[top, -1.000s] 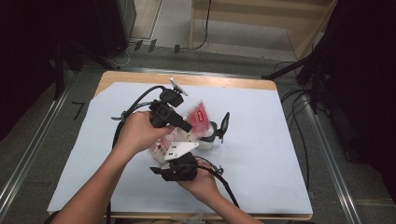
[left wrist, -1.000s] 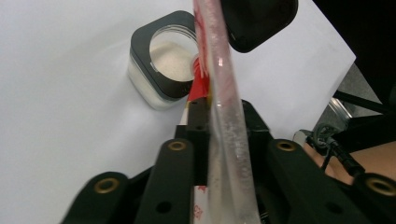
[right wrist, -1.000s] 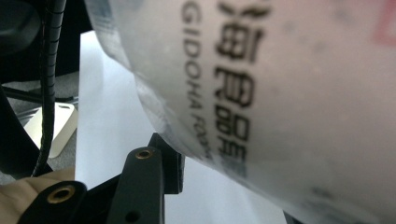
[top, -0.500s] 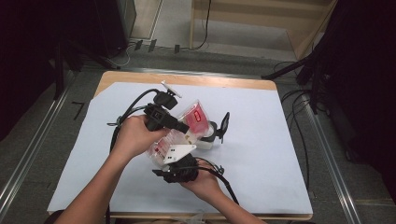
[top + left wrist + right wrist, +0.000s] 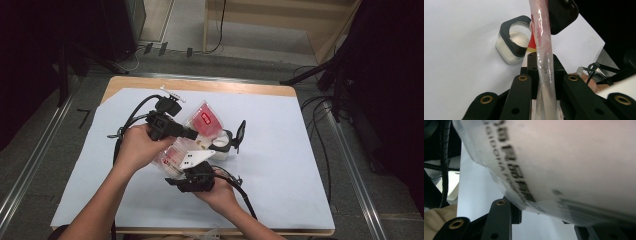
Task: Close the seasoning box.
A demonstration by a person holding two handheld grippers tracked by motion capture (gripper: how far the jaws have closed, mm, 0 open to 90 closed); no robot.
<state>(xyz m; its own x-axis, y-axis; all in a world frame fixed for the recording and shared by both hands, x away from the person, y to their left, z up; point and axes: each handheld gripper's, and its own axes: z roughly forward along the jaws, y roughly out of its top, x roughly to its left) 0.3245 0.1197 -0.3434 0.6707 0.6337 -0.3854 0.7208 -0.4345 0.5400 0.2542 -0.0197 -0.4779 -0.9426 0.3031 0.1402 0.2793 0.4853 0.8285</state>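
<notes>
While the left gripper point(image 5: 541, 82) pinches the plastic pouch's point(image 5: 202, 120) edge and the right gripper point(image 5: 536, 213) clamps its body, I'd tilt slowly over the open jar point(image 5: 514, 38).

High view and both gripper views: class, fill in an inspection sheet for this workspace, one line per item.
Surface: wooden table under a white sheet.
Job's things: clear plastic pouch with a red label, held above an open square jar with a black rim; its lid stands beside it.
Clutter: nothing seen.
Grippers: left gripper shut on the pouch's edge; right gripper has the pouch between its jaws, grip unclear.
Cables: black cable loops from the left gripper; another trails from the right.
Surroundings: grey floor, wooden furniture behind.
</notes>
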